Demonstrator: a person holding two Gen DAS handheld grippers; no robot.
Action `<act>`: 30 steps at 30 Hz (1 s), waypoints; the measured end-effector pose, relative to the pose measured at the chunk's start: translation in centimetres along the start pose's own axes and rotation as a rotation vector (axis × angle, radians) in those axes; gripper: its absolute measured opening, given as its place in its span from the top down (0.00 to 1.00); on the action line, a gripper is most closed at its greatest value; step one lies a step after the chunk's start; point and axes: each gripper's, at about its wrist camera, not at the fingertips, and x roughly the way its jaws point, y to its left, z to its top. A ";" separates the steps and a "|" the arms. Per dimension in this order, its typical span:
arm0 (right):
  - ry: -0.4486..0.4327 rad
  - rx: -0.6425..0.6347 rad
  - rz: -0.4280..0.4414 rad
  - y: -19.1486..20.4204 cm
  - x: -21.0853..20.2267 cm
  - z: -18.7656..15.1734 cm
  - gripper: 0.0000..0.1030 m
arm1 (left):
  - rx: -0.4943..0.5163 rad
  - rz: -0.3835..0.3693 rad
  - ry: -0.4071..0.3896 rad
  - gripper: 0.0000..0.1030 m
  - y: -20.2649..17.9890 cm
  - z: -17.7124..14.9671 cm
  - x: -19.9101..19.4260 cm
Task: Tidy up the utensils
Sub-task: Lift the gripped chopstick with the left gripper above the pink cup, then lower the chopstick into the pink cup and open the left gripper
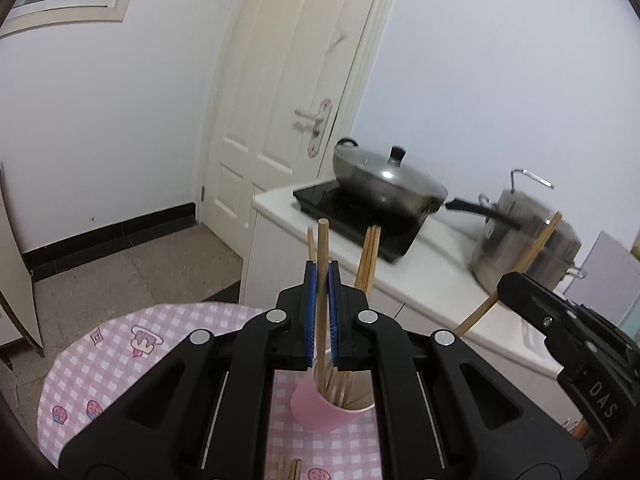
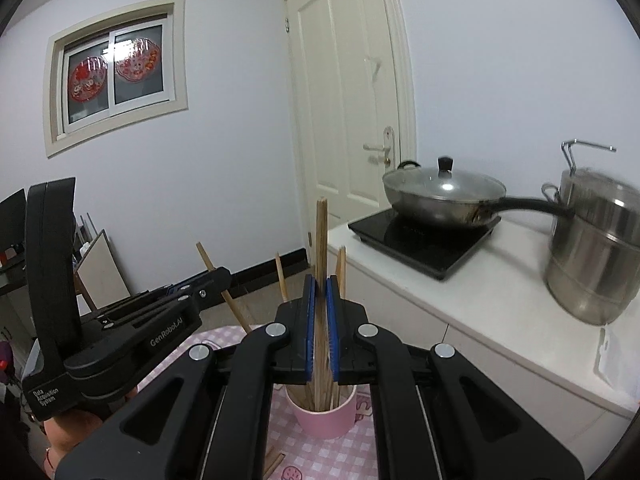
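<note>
A pink cup (image 1: pixel 316 412) (image 2: pixel 324 420) stands on the pink checked tablecloth (image 1: pixel 100 364) with several wooden chopsticks (image 1: pixel 370 252) upright in it. My left gripper (image 1: pixel 322 268) is shut on one upright chopstick (image 1: pixel 323 240) whose lower end reaches into the cup. My right gripper (image 2: pixel 320 280) is shut on another upright chopstick (image 2: pixel 321 232) over the same cup. Each gripper shows in the other's view, the right one (image 1: pixel 502 286) and the left one (image 2: pixel 224 276), each with its stick slanting. Loose chopsticks (image 1: pixel 290 470) (image 2: pixel 274 462) lie on the cloth in front of the cup.
Behind the table runs a white counter (image 2: pixel 460 300) with a lidded wok (image 2: pixel 444 192) on a black induction hob (image 2: pixel 420 240) and a tall steel pot (image 2: pixel 596 248). A closed white door (image 2: pixel 344 100) lies beyond. The table's rounded edge (image 1: pixel 52 380) curves off at the left.
</note>
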 end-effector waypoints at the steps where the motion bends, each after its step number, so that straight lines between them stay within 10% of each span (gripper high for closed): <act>1: 0.007 0.005 0.000 -0.1 0.2 -0.2 0.96 | 0.001 0.002 0.008 0.94 0.1 -0.2 0.3; 30: 0.105 0.093 0.019 -1.8 2.0 -2.9 0.94 | 0.106 -0.022 0.178 0.93 -0.2 -2.8 1.8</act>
